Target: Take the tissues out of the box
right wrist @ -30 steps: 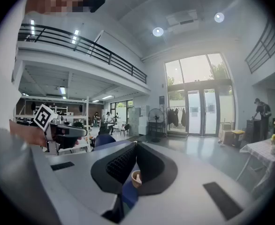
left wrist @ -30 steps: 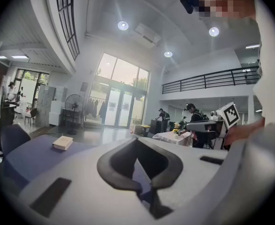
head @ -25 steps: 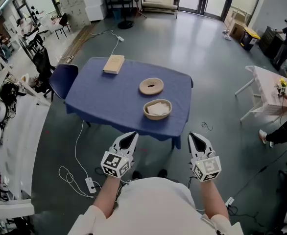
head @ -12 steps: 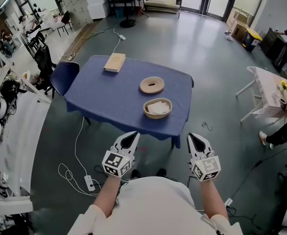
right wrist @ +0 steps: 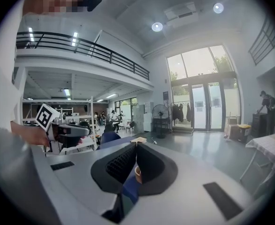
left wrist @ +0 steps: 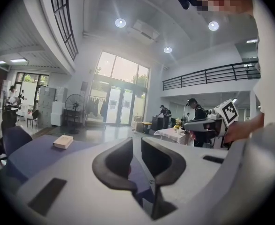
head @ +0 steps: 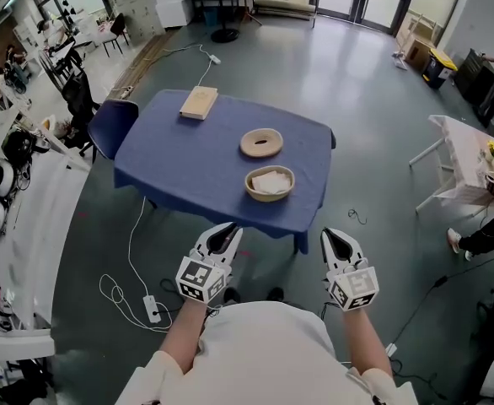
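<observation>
Blue table (head: 179,163): lies straight ahead of you, well apart from both grippers. Neither tool is over it yet; approach not begun, in my judgement.

L gripper (head: 224,231): low, at your left front. Its jaws are opening, the gap is narrow and there is nothing between them.

R gripper (head: 335,236): level w/ the left one. Its jaws are together at the tips and it is empty.

Tan flat box (head: 198,104): on the table's far-left corner, lid face up. Its long axis runs roughly away from you. It is ahead and slightly left of the L gripper, so that one is nearer. Box appears closed; no tissue visible at its top from here.

Wooden bowl (head: 249,186): near the table's front edge, approx. between your two grippers' lines and much closer to you than the box.

Wooden ring (head: 247,146): just beyond the bowl, apart from it.

White tissues (head: 271,183): lying inside the bowl.

Assessment: if the tan box is the target, reach fwd-left across the full table depth w/ the L gripper. Can't tell whether the bowl's contents came from the box.
</observation>
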`<state>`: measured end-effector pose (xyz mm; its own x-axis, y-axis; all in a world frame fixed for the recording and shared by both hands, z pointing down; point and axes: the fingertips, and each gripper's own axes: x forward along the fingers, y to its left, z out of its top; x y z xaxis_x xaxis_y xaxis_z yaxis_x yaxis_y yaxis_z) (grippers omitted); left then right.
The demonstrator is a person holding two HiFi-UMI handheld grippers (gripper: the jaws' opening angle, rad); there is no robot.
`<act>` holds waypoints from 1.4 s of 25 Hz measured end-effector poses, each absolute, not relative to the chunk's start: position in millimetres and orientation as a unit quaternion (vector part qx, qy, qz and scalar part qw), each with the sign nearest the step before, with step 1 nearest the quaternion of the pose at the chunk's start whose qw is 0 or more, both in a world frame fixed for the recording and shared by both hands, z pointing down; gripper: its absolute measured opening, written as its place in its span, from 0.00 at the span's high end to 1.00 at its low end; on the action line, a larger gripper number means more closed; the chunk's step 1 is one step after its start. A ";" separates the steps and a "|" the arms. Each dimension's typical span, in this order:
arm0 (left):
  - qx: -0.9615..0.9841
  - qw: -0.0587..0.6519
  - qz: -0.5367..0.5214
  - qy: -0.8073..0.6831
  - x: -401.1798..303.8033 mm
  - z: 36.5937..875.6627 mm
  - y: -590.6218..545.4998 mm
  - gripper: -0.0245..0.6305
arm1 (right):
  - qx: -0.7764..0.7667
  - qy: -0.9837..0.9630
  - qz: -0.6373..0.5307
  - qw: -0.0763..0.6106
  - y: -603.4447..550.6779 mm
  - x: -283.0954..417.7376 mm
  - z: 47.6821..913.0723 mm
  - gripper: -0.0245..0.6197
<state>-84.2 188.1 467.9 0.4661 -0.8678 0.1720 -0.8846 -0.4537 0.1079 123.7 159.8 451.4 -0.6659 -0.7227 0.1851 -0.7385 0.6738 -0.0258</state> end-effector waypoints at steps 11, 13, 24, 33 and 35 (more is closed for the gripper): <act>0.835 0.100 0.053 -0.538 -62.1 479.4 181.2 0.81 | 0.374 -0.921 0.051 0.091 144.0 150.8 465.1 0.92; 0.831 0.101 0.054 -0.544 -60.1 480.8 179.5 0.81 | 0.369 -0.923 0.053 0.094 140.0 153.7 468.9 0.92; 0.820 0.120 0.052 -0.558 -61.1 494.8 152.6 0.83 | 0.354 -0.926 0.070 0.113 108.6 154.1 489.2 0.92; 0.836 0.131 0.051 -0.530 -76.9 502.4 92.2 0.83 | 0.370 -0.918 0.082 0.120 58.7 128.6 497.9 0.92; 0.840 0.133 0.052 -0.523 -85.9 503.9 74.6 0.83 | 0.373 -0.916 0.085 0.122 44.1 117.9 499.8 0.92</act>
<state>-85.9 74.6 503.9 0.4470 -0.8651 0.2275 -0.8931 -0.4169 0.1693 117.9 44.1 499.8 -0.6926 -0.6620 0.2865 -0.7034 0.7078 -0.0647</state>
